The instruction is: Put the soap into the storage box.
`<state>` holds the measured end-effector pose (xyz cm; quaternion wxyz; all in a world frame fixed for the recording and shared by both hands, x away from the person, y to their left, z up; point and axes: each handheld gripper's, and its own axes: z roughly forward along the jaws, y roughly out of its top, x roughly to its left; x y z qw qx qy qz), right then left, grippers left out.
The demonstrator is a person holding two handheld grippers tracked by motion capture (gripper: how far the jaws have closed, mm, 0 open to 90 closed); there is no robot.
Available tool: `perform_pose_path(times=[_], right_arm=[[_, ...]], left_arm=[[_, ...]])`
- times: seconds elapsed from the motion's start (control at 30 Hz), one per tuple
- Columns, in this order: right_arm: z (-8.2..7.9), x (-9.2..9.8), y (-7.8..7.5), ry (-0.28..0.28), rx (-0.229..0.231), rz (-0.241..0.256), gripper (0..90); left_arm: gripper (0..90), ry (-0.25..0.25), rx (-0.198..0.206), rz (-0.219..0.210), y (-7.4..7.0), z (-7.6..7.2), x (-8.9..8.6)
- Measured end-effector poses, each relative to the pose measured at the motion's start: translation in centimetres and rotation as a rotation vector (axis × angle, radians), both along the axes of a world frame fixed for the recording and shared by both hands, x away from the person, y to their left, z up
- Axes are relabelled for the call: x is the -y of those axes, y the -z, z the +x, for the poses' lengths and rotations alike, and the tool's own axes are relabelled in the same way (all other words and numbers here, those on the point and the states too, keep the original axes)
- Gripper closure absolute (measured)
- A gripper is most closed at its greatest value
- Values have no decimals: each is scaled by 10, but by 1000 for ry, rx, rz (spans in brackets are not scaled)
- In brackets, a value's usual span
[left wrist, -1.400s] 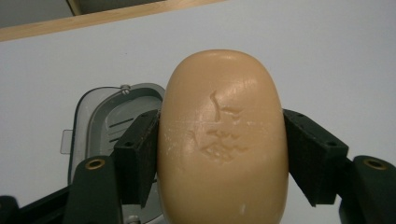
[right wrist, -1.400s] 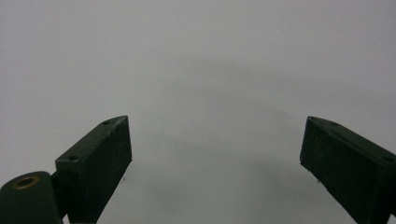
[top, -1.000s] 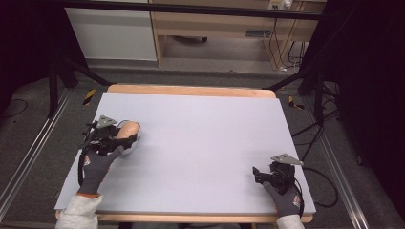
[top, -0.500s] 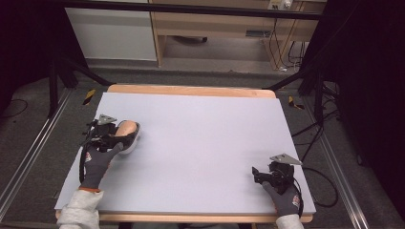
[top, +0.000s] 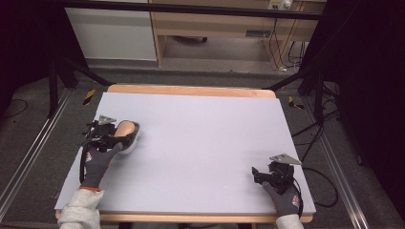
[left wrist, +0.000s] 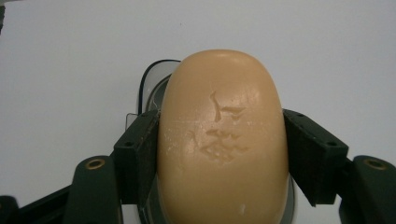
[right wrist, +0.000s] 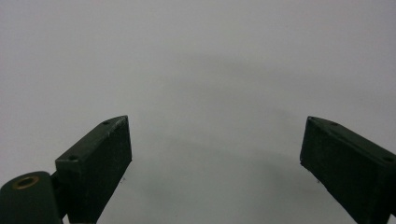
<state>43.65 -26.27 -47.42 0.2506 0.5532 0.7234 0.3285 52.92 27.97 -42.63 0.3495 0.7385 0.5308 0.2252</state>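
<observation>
Soap bar point(left wrist: 223, 140), tan, oval, stamped on its face: sitting over a clear dish point(left wrist: 154, 84) near the left edge of the tabletop point(top: 205, 133), the left gripper point(top: 125, 136) clamping its fingers point(left wrist: 137, 154) on the bar's two long flanks. Handling, judged: firm but dentable, likely slick and moderately heavy, so the broad parallel sides are offering the safest hold, squeezed gently. Right gripper point(top: 258, 172): resting near the front right corner, fingers point(right wrist: 100, 154) standing wide apart, holding nothing
</observation>
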Motion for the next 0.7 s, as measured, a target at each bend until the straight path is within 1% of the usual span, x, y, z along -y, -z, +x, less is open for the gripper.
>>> perform_pose_path(times=[0.2,0.27,0.47,0.6,0.7], right_arm=[[0,0,0,0,-1,2,91],[0,0,0,-1,-1,2,91],[0,0,0,-6,1,1,90],[0,0,0,-6,1,2,90],[0,0,0,-7,-1,1,90]], left_arm=[[317,-4,-10,4,4,1,0],[317,-3,-9,-2,5,2,0],[316,-2,-8,3,5,2,1],[314,6,-13,-8,6,2,2],[312,6,-12,3,6,2,3]])
